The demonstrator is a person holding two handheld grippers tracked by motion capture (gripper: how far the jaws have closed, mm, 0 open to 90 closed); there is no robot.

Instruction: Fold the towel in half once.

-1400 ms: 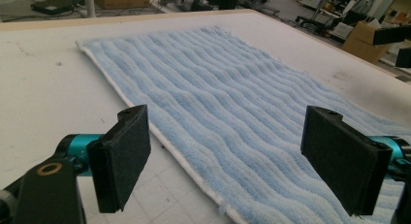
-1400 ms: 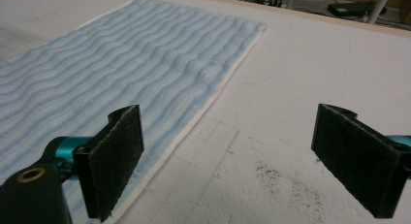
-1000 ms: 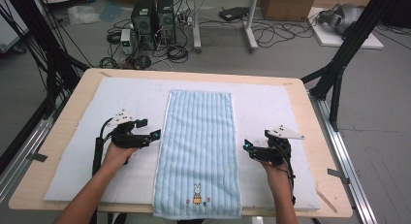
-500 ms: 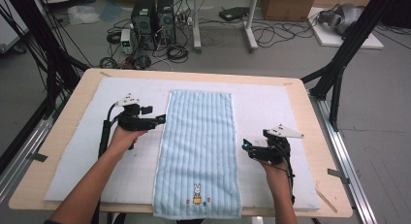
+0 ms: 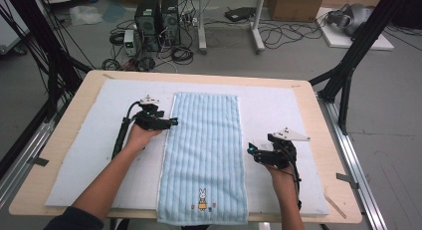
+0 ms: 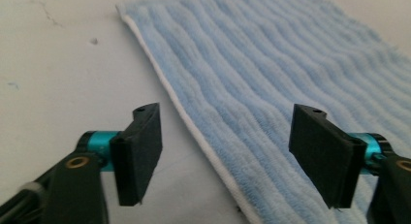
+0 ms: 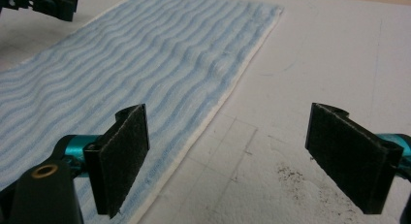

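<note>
A light blue striped towel (image 5: 204,155) lies flat and lengthwise on the white mat (image 5: 84,145), with a small rabbit motif (image 5: 202,200) at its near end. My left gripper (image 5: 171,122) is at the towel's left edge, in the far half. In the left gripper view it (image 6: 225,156) is open, and its jaws have just been closing. The towel's white hem (image 6: 194,132) runs between the jaws and neither pad touches it. My right gripper (image 5: 250,151) rests just beside the towel's right edge. It (image 7: 228,161) is open, with the mat and the hem (image 7: 213,112) between its jaws.
The mat covers a wooden table (image 5: 318,105). Beyond the far edge are computer towers (image 5: 157,16) and cables on the floor. Black frame legs (image 5: 348,65) stand at both sides. My left gripper (image 7: 46,3) shows at the top left of the right gripper view.
My left hand has moved along the towel's left edge towards the far end, and the gripper now points at the hem. The right hand has stayed in place.
</note>
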